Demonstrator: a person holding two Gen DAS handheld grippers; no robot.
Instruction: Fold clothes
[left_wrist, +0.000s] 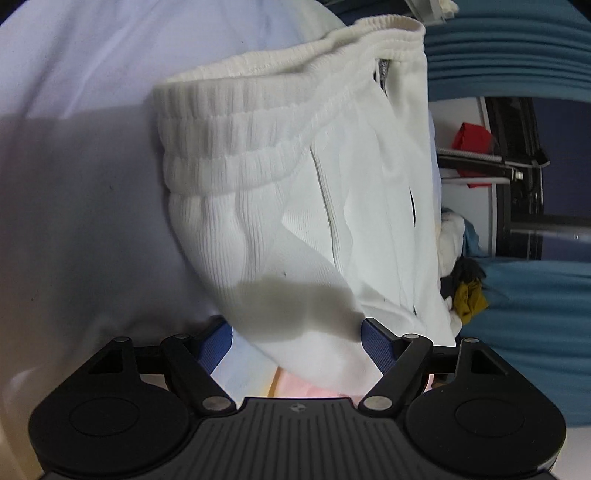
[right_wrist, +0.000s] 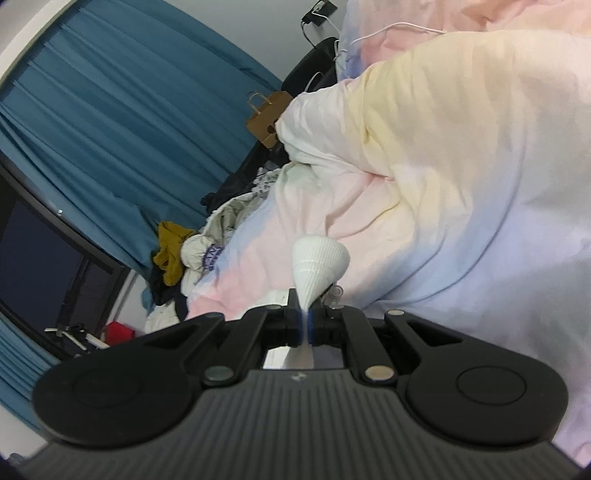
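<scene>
A: Where are the white ribbed shorts (left_wrist: 295, 192) seen?

B: In the left wrist view they fill the centre, hanging in front of a pale bedsheet (left_wrist: 74, 184), with the elastic waistband (left_wrist: 236, 122) at about 11 o'clock and a lower corner drooping toward 6 o'clock.

A: How is the left claw (left_wrist: 295, 341) set?

B: Its jaws are spread apart. The drooping corner is seen between the blue pads (left_wrist: 378, 345), but no pressing on the cloth can be made out.

A: And the right claw (right_wrist: 305, 325)?

B: It is clamped together on a pinch of the same white ribbed cloth, which fans out above the jaws like a cone toward 12 o'clock. A pastel duvet (right_wrist: 461, 166) is spread from 12 to 3 o'clock, a teal curtain (right_wrist: 110, 129) hangs at 10 o'clock, and a pile of clothes (right_wrist: 177, 254) is heaped at 9 o'clock.
</scene>
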